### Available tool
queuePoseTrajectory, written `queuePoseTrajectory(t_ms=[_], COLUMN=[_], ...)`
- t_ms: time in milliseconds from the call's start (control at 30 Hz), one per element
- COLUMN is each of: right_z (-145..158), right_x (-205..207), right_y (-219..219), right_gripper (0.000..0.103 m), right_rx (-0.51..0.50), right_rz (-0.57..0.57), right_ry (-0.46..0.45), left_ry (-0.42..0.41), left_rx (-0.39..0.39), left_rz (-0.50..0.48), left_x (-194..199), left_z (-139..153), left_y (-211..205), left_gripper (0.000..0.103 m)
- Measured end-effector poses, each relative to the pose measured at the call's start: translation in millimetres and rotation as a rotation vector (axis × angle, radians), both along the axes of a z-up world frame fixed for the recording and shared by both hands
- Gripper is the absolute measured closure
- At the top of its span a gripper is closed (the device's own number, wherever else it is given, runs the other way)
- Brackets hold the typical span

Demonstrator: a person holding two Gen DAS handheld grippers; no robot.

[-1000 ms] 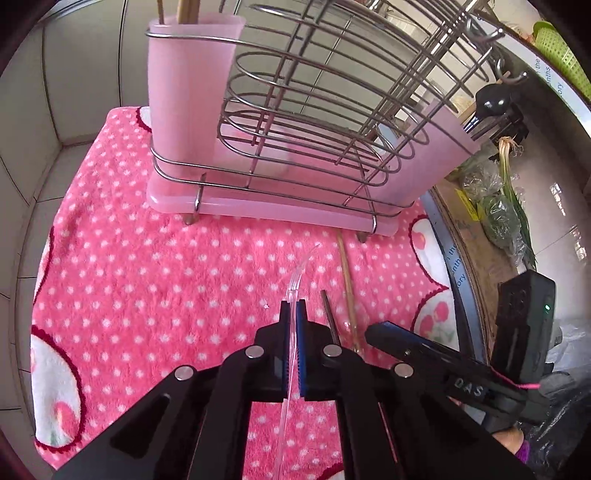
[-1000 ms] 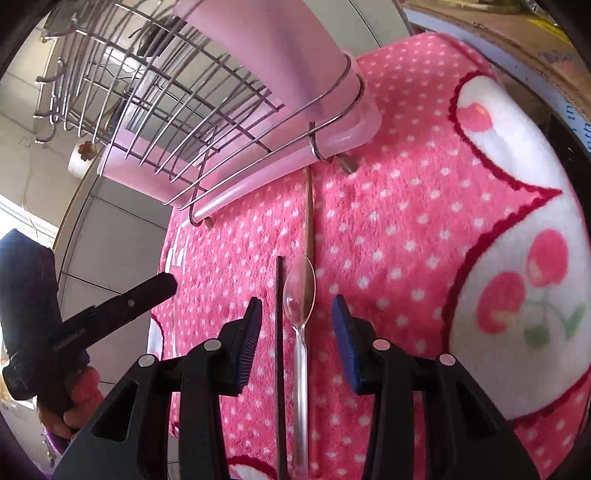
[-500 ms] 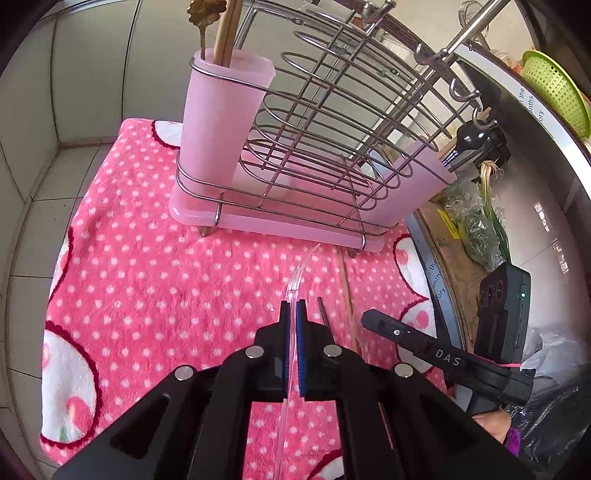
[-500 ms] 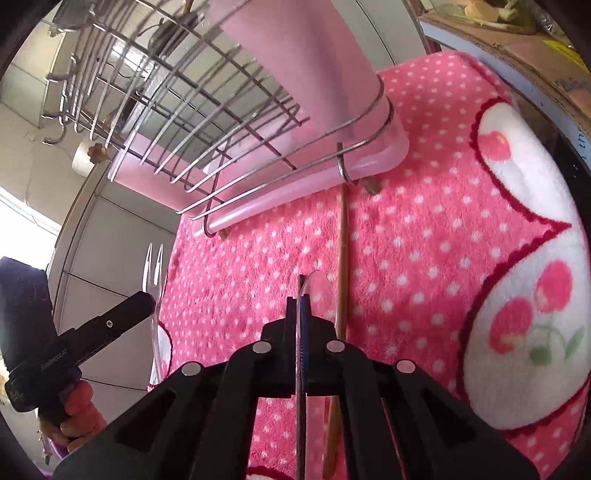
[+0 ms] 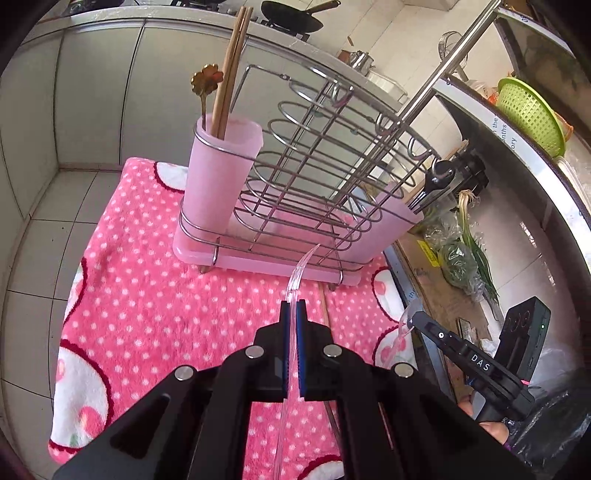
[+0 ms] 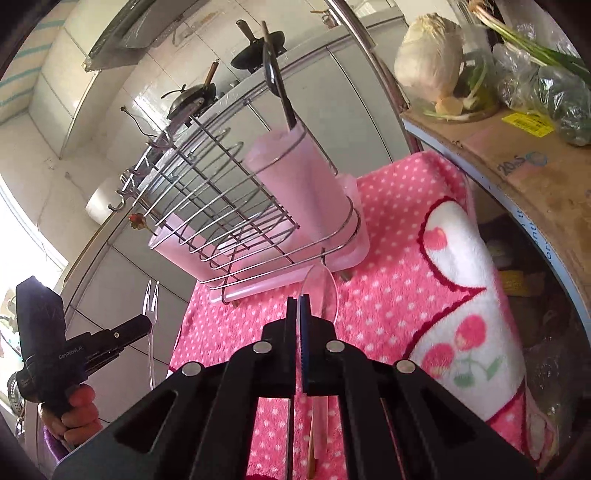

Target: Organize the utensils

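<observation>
Stowed: chopsticks (image 5: 231, 70), gold spoon (image 5: 205, 83) in pink cup (image 5: 221, 173). Pending: left hand-held gripper (image 5: 292, 314) pinching clear fork (image 5: 301, 264); right hand-held gripper (image 6: 298, 314) pinching clear spoon (image 6: 321, 291); one chopstick (image 5: 324, 302) on towel (image 5: 147, 295).

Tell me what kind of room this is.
Most likely a home kitchen: a wok on a stove at the back, a wire utensil rack holding chopsticks, and bagged scallions nearby.

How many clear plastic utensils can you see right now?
2. A clear fork is held in the left gripper, and a clear spoon is held in the right gripper. More may lie hidden beneath the grippers.
</observation>
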State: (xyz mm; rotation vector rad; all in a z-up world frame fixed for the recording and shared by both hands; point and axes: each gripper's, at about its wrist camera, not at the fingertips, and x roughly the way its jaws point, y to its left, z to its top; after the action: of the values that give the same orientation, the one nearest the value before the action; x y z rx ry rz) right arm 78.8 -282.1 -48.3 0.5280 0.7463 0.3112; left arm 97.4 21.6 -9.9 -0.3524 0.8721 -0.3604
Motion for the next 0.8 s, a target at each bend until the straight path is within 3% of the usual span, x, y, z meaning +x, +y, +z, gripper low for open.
queuePoseTrajectory(t_ms=[400, 800], right_z=[76.1, 148.8], right_x=[-31.2, -7.9], right_y=[13.2, 11.9], right_gripper=[0.101, 0.101], right_rx=[-0.156, -0.181], right_rz=[-0.010, -0.026], right_ry=[-0.305, -0.502], left_ry=[-0.254, -0.478], left_rx=[-0.040, -0.052], left_rz=[0.058, 0.164], left_x=[-19.0, -1.0], left_z=[50.3, 119.2], left_y=[17.8, 42.9], left_gripper=[0.101, 0.101])
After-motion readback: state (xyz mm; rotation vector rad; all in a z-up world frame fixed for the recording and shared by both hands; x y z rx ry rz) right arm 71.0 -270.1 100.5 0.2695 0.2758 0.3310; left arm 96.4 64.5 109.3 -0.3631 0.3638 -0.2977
